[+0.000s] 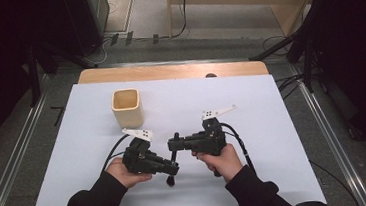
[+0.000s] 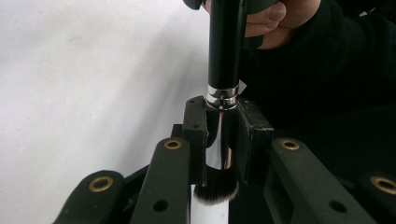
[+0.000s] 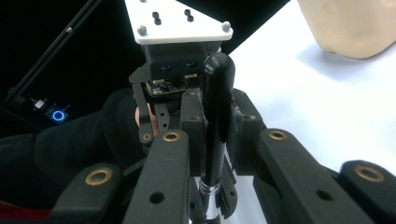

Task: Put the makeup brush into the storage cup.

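A black makeup brush (image 1: 174, 156) with a silver ferrule (image 2: 222, 95) and dark bristles (image 2: 215, 190) is held between both grippers, a little above the white sheet. My left gripper (image 1: 173, 170) is shut on the brush at the ferrule, just above the bristles; in its own view its pads (image 2: 195, 126) press both sides. My right gripper (image 1: 174, 145) is shut on the black handle (image 3: 215, 112), whose rounded end sticks up past the jaws. The two grippers face each other, close together.
A pale wooden cup (image 1: 127, 108) stands upright on the white sheet (image 1: 251, 107), behind and left of the grippers; it also appears as a cup (image 3: 348, 25) at the top right of the right gripper view. The wooden table edge (image 1: 168, 71) lies beyond.
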Available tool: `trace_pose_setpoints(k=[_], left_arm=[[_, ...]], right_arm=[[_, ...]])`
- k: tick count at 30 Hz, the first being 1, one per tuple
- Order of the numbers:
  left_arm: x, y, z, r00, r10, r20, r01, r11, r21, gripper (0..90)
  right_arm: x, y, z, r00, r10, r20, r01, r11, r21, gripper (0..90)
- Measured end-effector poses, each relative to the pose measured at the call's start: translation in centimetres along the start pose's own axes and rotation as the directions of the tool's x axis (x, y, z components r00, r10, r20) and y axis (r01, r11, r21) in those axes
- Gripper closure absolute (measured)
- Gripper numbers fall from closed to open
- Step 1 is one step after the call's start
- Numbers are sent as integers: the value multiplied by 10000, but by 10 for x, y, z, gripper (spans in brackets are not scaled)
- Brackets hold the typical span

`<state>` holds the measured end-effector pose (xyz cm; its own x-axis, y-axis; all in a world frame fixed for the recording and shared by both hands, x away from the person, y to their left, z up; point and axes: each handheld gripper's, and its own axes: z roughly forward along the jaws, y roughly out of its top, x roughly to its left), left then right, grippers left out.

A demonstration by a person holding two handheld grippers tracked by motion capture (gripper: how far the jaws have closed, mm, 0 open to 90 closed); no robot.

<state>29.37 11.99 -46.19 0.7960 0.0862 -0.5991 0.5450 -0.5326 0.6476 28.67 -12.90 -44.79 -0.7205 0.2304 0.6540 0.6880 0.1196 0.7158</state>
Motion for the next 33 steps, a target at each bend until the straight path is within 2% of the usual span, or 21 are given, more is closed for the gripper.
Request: trace_pose_setpoints(k=[2,8,13,14,15,16,18,22,26,30,32,33], left_arm=[[0,0,-1,9999,20,-128,-20,10000,-18,766],[0,0,-2,9999,54,-96,-53,9999,93,772],[-2,0,-7,9994,-3,-348,11,9997,231,772],[-3,0,-8,9988,63,-485,-47,9995,320,773],[-4,0,-10,9979,86,-634,-51,9984,560,772],[-5,0,-11,9965,126,-829,-67,9974,713,772],[-7,1,-16,9947,183,-1016,-94,9962,868,773],[-10,7,-28,9862,531,-1565,-337,9917,1238,772],[-11,13,-34,9776,730,-1976,-412,9862,1605,772],[-14,21,-36,9679,1060,-2278,-548,9739,2203,772],[-17,25,-35,9584,1324,-2527,-643,9632,2609,772],[-18,27,-35,9558,1465,-2550,-710,9564,2833,772]], right_arm=[[0,0,0,10000,-18,9,18,10000,-10,795],[2,0,1,9999,-119,54,119,9999,10,784],[6,-1,1,9992,-410,42,410,9991,-101,557],[7,-1,2,9991,-427,-7,427,9991,16,541],[8,-2,2,9985,-539,133,539,9985,66,503],[11,-2,1,9964,-806,259,803,9967,131,471],[14,-3,0,9942,-1026,328,1020,9946,207,434],[21,-5,-4,9867,-1575,413,1551,9863,558,364],[24,-7,-10,9716,-2191,891,2083,9712,1158,351],[23,-7,-17,9647,-2357,1172,2192,9658,1382,332],[23,-7,-20,9609,-2405,1373,2188,9633,1557,328],[23,-7,-21,9591,-2394,1508,2136,9622,1688,321]])
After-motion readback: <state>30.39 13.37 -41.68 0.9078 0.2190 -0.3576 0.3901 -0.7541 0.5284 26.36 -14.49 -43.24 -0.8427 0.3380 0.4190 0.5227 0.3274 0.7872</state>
